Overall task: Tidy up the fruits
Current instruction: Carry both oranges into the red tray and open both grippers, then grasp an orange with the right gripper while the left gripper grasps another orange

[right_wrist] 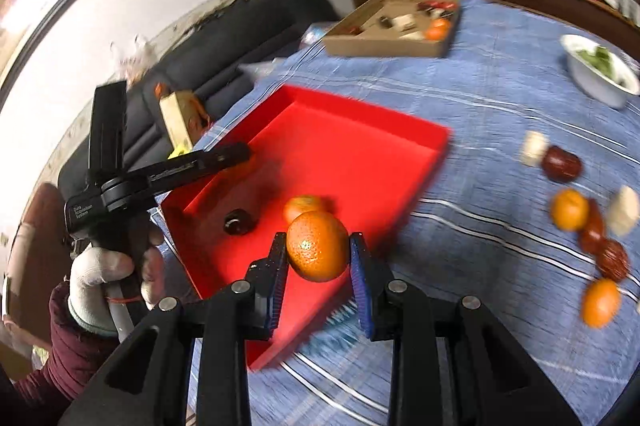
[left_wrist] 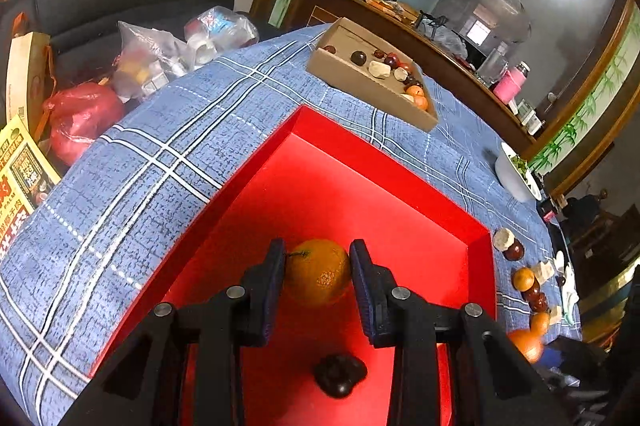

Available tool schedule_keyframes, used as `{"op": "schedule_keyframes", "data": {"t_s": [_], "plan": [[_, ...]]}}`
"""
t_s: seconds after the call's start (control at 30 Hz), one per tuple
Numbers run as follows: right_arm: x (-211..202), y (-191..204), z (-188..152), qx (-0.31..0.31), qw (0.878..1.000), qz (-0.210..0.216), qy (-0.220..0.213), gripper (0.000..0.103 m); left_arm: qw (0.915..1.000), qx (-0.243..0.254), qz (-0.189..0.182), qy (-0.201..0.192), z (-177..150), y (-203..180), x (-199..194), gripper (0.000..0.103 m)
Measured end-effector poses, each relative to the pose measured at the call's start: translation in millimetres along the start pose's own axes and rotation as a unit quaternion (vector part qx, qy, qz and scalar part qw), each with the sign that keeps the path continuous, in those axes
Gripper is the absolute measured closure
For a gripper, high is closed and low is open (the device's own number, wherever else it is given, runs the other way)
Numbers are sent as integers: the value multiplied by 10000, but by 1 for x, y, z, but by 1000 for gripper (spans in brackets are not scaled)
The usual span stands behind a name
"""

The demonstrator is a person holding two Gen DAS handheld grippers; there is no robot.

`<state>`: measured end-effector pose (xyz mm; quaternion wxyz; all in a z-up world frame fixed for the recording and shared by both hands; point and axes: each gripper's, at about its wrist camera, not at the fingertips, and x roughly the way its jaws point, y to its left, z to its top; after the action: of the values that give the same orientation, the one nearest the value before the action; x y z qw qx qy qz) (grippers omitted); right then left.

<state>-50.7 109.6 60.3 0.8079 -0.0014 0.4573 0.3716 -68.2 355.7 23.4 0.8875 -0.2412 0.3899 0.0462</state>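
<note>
The right tool (right_wrist: pixel 318 252) is clenched on an orange (right_wrist: pixel 318 246), both pads pressed against its sides, and it holds the fruit in the air at the lower centre of the right wrist view. Directly beyond and below the fruit lies the red tray (right_wrist: pixel 424 149), its near corner just under the tool; so the drop point lies straight ahead, and the right hand looks set to make the next placement.

In the tray already sit a second orange (right_wrist: pixel 304 205) and a dark fruit (right_wrist: pixel 239 222). In the left wrist view that second orange (left_wrist: pixel 318 272) shows between the pads of the left tool (left_wrist: pixel 318 278). There is a sliver of gap at the right pad, and I cannot tell whether the left pad touches it; the fruit looks set down on the tray floor (left_wrist: pixel 320 185) and let go rather than gripped. A gloved hand (right_wrist: pixel 100 274) carries that tool at the left edge of the right wrist view.

More loose fruit (right_wrist: pixel 570 209) waits on the blue checked bench (right_wrist: pixel 500 85) at the right of the frame, well apart from the tray. A cardboard box (right_wrist: pixel 384 45) holding other pieces stands at the upper centre.
</note>
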Motion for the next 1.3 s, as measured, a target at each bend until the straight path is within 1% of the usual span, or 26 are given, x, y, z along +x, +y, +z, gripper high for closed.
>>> {"op": "schedule_keyframes", "data": {"t_s": [0.17,0.23,0.3,0.4,0.47,0.53,0.57,0.67,0.7,0.73,0.77,0.83,0.93,1.03,1.13,1.2,1.3], "plan": [[35,14,-2,1,9986,320,424,74,10000,-73,-6,-56,1,5,-2,68],[49,19,-3,-64,9978,329,566,74,9999,-85,-14,-128,1,6,-8,67],[57,20,-5,-109,9976,276,619,73,9998,-79,-18,-195,-1,6,-15,67],[65,20,-6,-21,9972,283,698,72,9994,-44,-8,-345,-2,5,-29,67],[64,19,-5,3,9975,304,641,60,9989,-14,-14,-458,-3,4,-41,64],[62,18,-5,7,9975,368,595,59,9985,-23,-4,-546,-3,3,-51,55],[61,19,-4,-3,9976,369,580,59,9982,-29,8,-596,-3,2,-57,55],[47,20,-4,-10,9983,404,428,59,9976,-112,-51,-682,-5,-2,-72,49],[40,19,-4,-13,9987,383,339,58,9974,-139,-81,-703,-6,-3,-76,46],[33,18,-4,-17,9990,359,255,55,9971,-160,-102,-732,-8,-6,-81,44],[27,16,-3,-18,9994,311,155,52,9970,-156,-122,-751,-11,-10,-85,43],[10,9,-5,-7,9999,153,-66,48,9970,-119,-200,-745,-16,-18,-89,43],[-16,-7,-11,67,9994,-62,-345,48,9973,-18,-348,-643,-24,-36,-90,43],[-45,-33,-21,271,9977,-259,-572,48,9972,86,-512,-531,-33,-53,-90,43],[-82,-68,-32,506,9934,-624,-817,48,9968,266,-605,-448,-40,-74,-89,43],[-109,-100,-42,764,9880,-923,-972,48,9964,386,-646,-399,-45,-87,-87,42],[-138,-138,-55,1087,9800,-1256,-1091,48,9952,576,-740,-286,-53,-109,-81,42]]}}
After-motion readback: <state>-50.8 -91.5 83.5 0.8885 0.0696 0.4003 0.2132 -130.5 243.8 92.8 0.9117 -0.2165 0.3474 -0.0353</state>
